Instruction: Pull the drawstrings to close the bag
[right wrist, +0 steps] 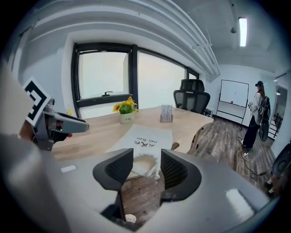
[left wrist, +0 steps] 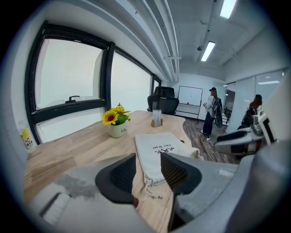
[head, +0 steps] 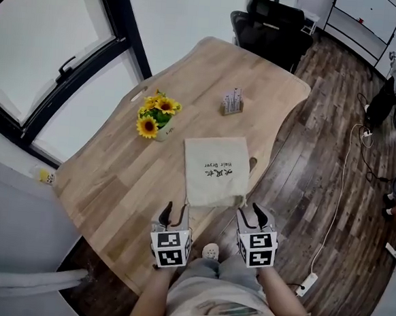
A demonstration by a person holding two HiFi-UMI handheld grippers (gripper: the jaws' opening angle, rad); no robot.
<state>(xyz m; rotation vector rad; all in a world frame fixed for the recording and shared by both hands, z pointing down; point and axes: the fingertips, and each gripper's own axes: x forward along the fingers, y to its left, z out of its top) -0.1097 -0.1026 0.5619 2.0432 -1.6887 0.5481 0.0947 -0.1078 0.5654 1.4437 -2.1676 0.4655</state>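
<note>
Grippers first: your left gripper [head: 174,215] and right gripper [head: 251,216] hung at 6 o'clock of the bag [head: 216,170], one off each near corner. Both had jaws spread, nothing between the pads. Flanking made sense to me: the mouth was the near end, so each side's cord could be taken and drawn outward. Left gripper view showed a loose drawstring [left wrist: 150,187] on the table [head: 114,181] just ahead of the jaws. Right side's cord I couldn't make out, only the ruffled mouth at the table edge. Bag lay flat, long axis 6 to 12, mouth toward you, closed end pointing at 12. Sunflower pot [head: 157,113] sat at its 10, card holder [head: 232,102] at 12, both apart from it.
</note>
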